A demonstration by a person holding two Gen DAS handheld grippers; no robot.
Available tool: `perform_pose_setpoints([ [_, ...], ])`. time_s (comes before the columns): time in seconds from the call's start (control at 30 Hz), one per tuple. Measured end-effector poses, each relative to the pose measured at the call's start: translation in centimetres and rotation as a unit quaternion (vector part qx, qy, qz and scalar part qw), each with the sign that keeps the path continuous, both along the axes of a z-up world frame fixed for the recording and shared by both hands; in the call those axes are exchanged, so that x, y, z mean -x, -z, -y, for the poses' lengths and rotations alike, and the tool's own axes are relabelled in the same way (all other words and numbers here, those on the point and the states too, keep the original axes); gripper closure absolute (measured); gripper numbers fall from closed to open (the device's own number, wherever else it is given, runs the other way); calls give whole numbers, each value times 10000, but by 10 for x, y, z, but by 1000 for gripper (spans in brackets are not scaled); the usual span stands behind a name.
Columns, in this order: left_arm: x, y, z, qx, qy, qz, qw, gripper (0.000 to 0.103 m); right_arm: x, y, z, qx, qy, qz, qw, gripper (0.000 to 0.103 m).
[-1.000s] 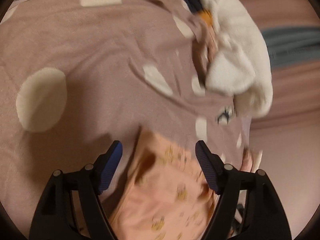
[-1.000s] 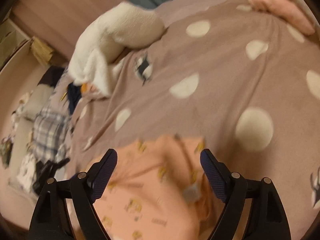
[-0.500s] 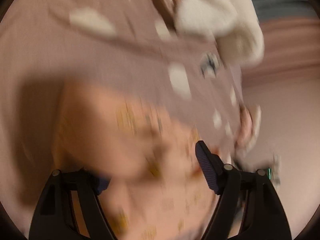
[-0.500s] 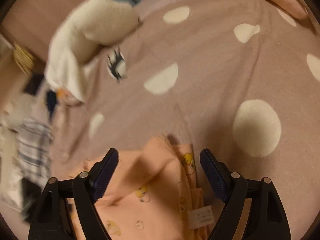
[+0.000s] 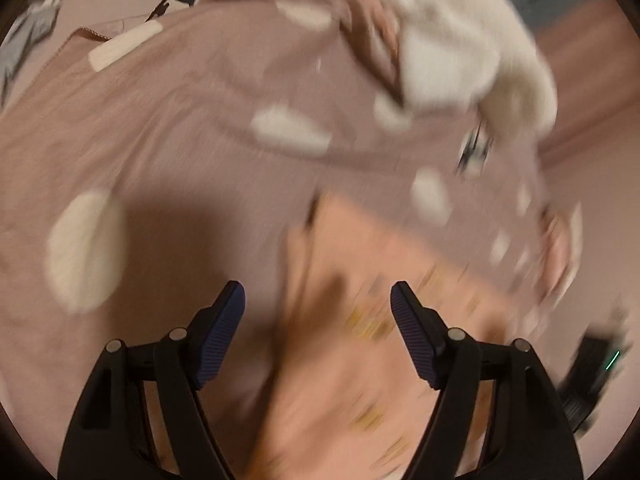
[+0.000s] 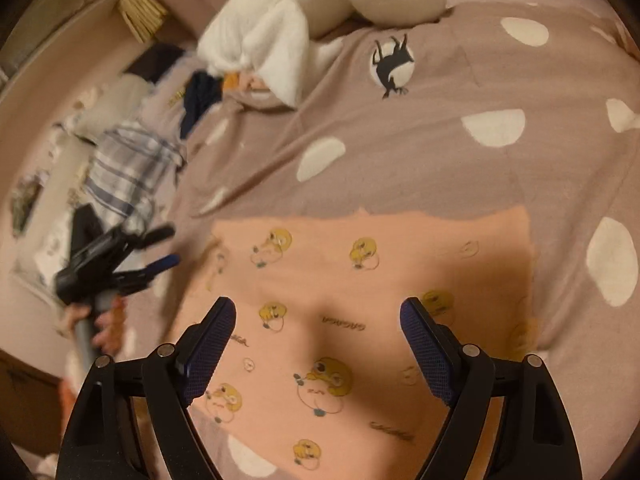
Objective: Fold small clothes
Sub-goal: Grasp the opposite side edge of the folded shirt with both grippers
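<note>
- The right claw [image 6: 316, 344] fills the lower part of the right wrist view, its two blue-padded black fingers [image 6: 210, 344] spread wide apart with nothing between them.
- Directly beneath and ahead of it lies the small peach-orange cotton garment printed with yellow cartoon faces [image 6: 360, 304], spread flat in the lower centre of the frame; its far edge runs roughly straight across the middle of the view.
- The garment rests on the mauve-brown bed cover with large cream dots [image 6: 500, 168], which takes up most of the right and centre of the frame; a black cat silhouette [image 6: 392, 64] is printed on one dot near the top.
- At the top centre sits a fluffy white plush item [image 6: 320, 8], and at the left a blue-and-white plaid cloth [image 6: 128, 168] lies bunched beside the cover.
- The left claw [image 6: 160, 248] shows blurred at the left edge of the right wrist view, just beside the garment's left side, held by a hand [image 6: 100, 320].
- In the left wrist view the left claw [image 5: 318, 320] also stands with its fingers apart and holds nothing; the picture is heavily blurred.
- The same peach garment [image 5: 360, 360] lies in the lower centre and right there, on the dotted cover [image 5: 180, 128], with the white plush [image 5: 460, 52] at the upper right.
</note>
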State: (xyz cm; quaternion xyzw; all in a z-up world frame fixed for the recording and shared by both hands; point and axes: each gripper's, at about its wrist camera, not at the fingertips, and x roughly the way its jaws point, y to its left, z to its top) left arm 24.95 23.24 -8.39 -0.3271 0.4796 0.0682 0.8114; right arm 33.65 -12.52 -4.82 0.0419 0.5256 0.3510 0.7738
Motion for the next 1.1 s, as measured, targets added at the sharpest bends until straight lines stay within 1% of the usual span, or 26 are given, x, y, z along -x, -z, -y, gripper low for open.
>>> perform_pose_setpoints([
  [0.03,12,6,4,27,144,-72,9999,26,4,2,-1,38,-12,-48,10000,18],
  [0.07,23,13,5,151,206,-158,9995,25,10,5,2,25,-59,-111,9999,18],
  [0.13,49,31,7,703,283,-390,9964,25,20,8,14,124,44,-194,9997,18],
  [0.17,60,36,8,933,313,-418,9943,25,29,10,24,269,156,-258,9992,18],
  [0.2,71,39,10,1074,315,-390,9929,25,37,10,29,313,207,-305,9988,18],
  [0.27,96,37,13,1191,282,-311,9920,25,52,11,49,271,293,-388,9985,18],
  [0.33,118,34,17,1356,172,-237,9903,21,74,12,71,256,411,-503,9976,18],
  [0.37,123,34,21,1438,194,-212,9892,20,78,13,75,259,455,-538,9972,18],
  [0.43,131,34,34,1592,402,-147,9863,20,91,17,85,256,596,-627,9959,18],
  [0.5,134,33,45,1711,400,-33,9844,20,100,25,88,235,659,-732,9949,18],
  [0.53,131,35,54,1833,383,70,9823,19,101,30,90,199,724,-832,9937,18],
  [0.57,132,38,60,1911,416,135,9806,18,101,37,90,127,817,-961,9919,18],
  [0.63,116,49,71,2103,576,249,9756,16,100,46,94,-217,1020,-1115,9883,18],
  [0.7,106,54,70,2126,484,416,9751,16,100,51,97,-630,1296,-1160,9827,16],
  [0.73,100,52,69,2168,309,561,9741,15,97,54,97,-907,1379,-1180,9792,16],
  [0.87,92,56,60,2327,-217,885,9683,15,87,62,92,-1437,1761,-1328,9647,16],
  [0.97,86,55,57,2325,-523,1088,9651,15,76,64,84,-1564,1903,-1278,9607,16],
  [1.0,85,54,57,2261,-561,1146,9657,15,74,65,82,-1578,1929,-1255,9603,16],
  [1.1,79,51,65,1926,-527,1292,9713,15,65,65,79,-1625,2028,-1232,9578,16],
])
